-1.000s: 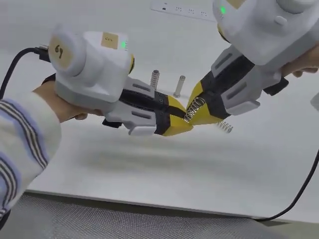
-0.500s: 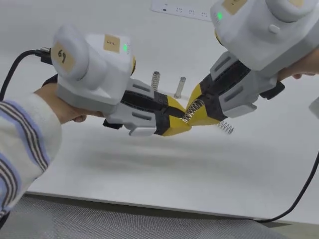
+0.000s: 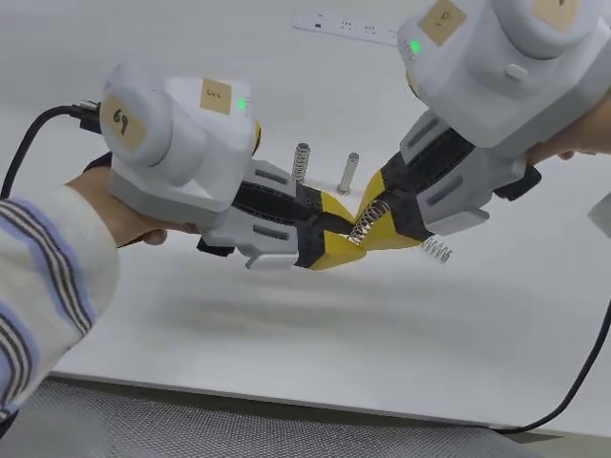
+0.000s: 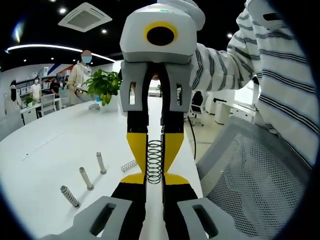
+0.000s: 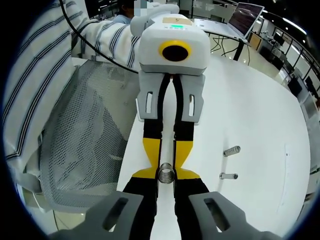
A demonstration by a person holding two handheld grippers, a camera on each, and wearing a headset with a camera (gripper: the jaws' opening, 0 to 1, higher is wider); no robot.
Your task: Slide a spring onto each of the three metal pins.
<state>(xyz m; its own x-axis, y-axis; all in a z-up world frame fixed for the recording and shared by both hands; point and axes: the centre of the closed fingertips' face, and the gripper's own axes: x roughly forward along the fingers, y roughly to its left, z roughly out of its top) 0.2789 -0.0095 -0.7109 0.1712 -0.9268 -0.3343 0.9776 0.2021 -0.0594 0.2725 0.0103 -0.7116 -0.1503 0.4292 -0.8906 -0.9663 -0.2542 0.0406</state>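
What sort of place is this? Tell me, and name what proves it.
Probably an open-plan office or lab: a long white workbench, a ceiling vent beside strip lighting, a potted plant, and a laptop on a further desk.

**Bright wire, matt fingers, glossy shells**

Between the fingertips (image 3: 334, 250) the spring (image 3: 368, 221) is bare wire, bright and shiny. The fingers themselves look like matt plastic, yellow and black. Behind them, the left gripper (image 3: 355, 234) and right gripper (image 3: 366, 224) wear smooth, faintly glossy white plastic housings. Beyond the fingers a pin (image 3: 349, 172) is dull grey metal. Under them the bench (image 3: 286, 324) is smooth matt white. The sleeve (image 3: 38, 277) is soft striped knit.
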